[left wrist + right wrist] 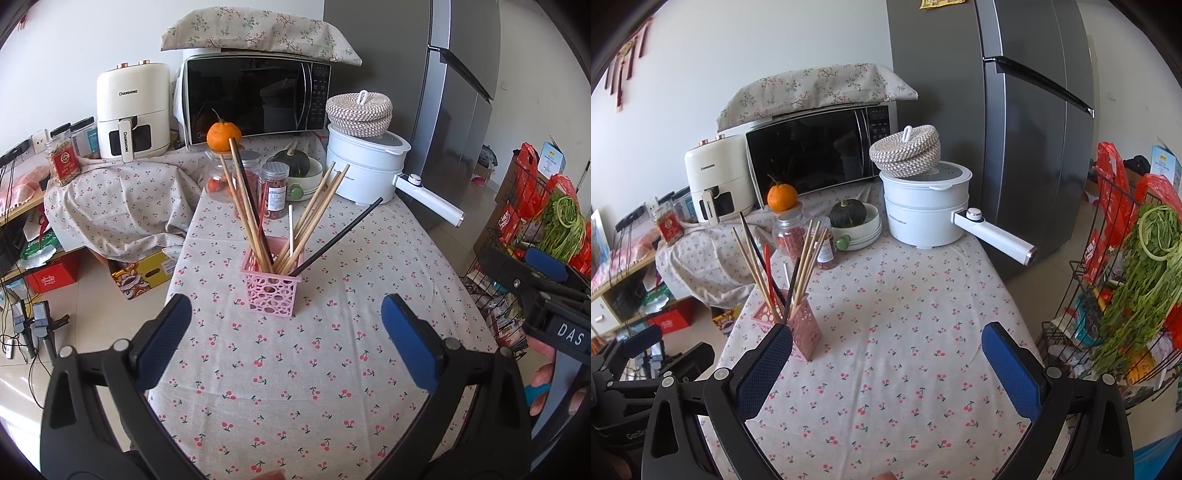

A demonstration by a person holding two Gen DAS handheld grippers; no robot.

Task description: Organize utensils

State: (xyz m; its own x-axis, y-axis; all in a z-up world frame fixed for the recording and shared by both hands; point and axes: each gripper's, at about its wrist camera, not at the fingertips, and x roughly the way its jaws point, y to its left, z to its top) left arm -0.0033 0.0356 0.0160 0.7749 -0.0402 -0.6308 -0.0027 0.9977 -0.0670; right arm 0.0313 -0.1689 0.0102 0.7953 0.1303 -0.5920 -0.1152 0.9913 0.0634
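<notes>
The pink lattice basket (272,291) of chopsticks (312,218) stands at twelve o'clock from the left gripper (286,339). Both the left and the right gripper (886,360) have jaws wide apart, empty. With no loose utensils visible, I'd withdraw slowly, clear of the leaning black chopstick (338,237).

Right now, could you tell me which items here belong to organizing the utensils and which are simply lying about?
Job:
pink basket
chopsticks
left gripper, open
right gripper, open

Lying about:
microwave
air fryer
white pot
orange
jars

Microwave (255,98) under floral cloth (258,33), air fryer (133,110) beside; white pot (364,168), orange (223,136) atop jar.
</notes>
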